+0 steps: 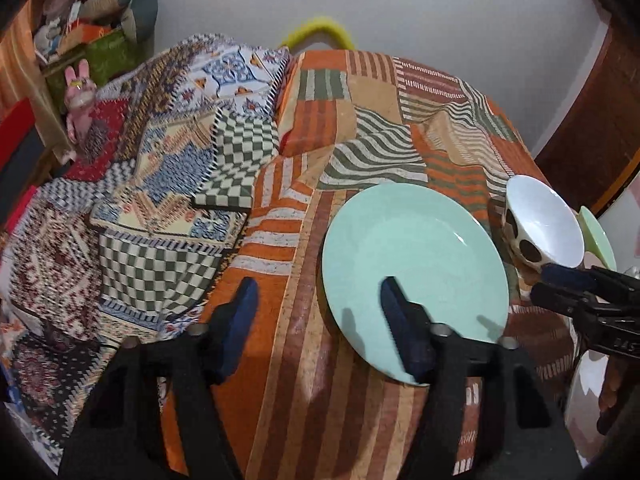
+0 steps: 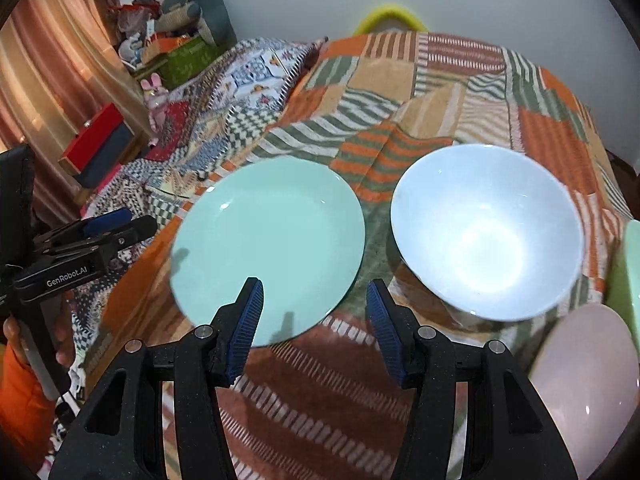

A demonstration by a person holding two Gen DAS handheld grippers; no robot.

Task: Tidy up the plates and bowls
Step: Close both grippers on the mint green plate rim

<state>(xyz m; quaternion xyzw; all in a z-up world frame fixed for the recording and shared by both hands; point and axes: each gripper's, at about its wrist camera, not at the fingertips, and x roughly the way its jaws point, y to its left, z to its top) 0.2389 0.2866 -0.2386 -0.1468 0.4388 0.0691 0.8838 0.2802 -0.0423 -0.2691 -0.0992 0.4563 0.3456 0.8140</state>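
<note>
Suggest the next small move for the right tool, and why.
Probably ease the right tool forward and right toward the white bowl. It is open and empty, between the bowl and the green plate, which lies flat with nothing on it. The left tool is open too.

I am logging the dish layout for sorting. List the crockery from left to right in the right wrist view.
Round mint-green plate → white bowl → pale pink plate at the lower right. A light green dish edge shows at the far right border, too cropped to place.
</note>
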